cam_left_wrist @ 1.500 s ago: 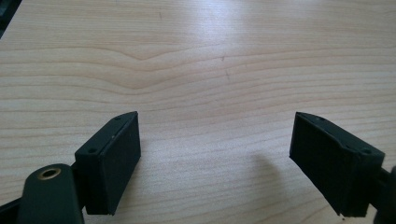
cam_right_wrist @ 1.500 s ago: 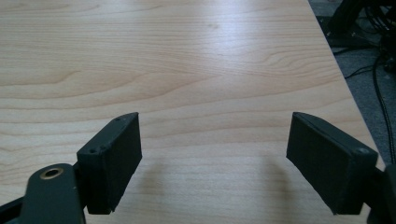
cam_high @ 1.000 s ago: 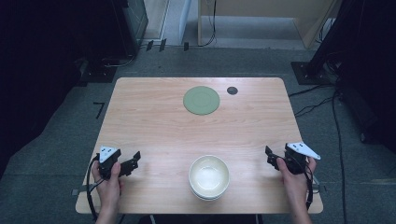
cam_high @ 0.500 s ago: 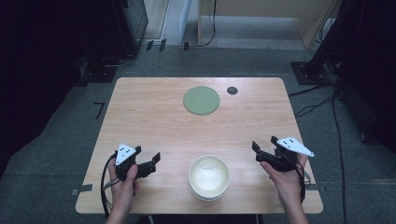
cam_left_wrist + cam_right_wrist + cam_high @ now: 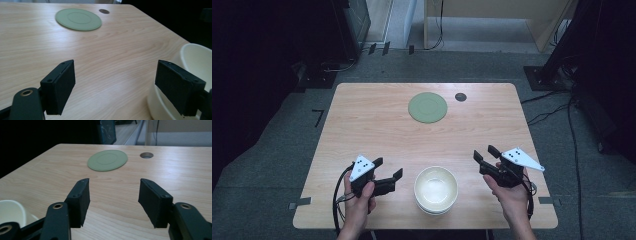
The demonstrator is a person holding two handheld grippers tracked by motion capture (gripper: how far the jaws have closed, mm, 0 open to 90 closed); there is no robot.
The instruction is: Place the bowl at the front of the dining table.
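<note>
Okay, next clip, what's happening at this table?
A person holds a gripper in each hand near the table's front edge, on either side of the stacked cream bowls. The left gripper is open beside the bowls, holding nothing. The right gripper has just been closing its jaws, with nothing between them. A green plate lies untouched at the far side.
</note>
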